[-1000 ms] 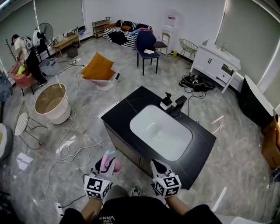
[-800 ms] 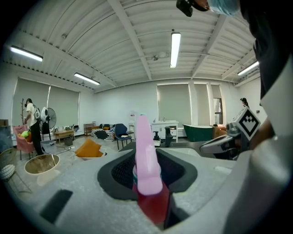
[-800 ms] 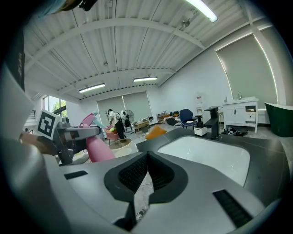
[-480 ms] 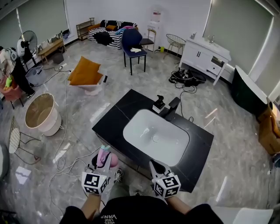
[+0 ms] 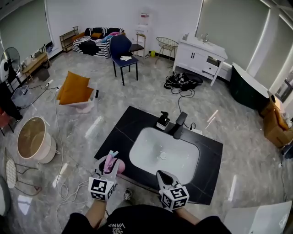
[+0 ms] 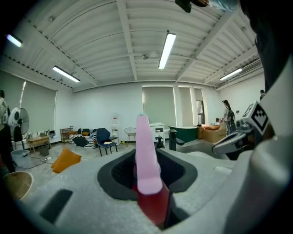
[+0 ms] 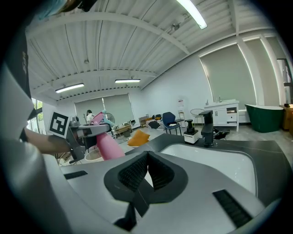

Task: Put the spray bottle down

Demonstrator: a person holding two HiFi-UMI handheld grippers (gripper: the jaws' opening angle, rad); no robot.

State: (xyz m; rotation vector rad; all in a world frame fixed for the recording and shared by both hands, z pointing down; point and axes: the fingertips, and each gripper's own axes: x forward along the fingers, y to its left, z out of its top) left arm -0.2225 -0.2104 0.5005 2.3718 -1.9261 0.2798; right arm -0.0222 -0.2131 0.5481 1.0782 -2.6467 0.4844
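While the left gripper (image 5: pixel 107 169) clasps the spray bottle (image 6: pixel 145 157), the right gripper (image 5: pixel 163 174) sits clenched.

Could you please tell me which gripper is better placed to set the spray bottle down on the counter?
Left: the left gripper grips the pink spray bottle by the black counter corner; the right gripper is shut, empty.

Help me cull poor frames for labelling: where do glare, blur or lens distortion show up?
Head view: fisheye bows the walls, and light streaks glare off the glossy floor. Left gripper view: dark rounded corners; the spray bottle, close to the lens, looks soft. Right gripper view: same dark corners, a ceiling lamp blown out.
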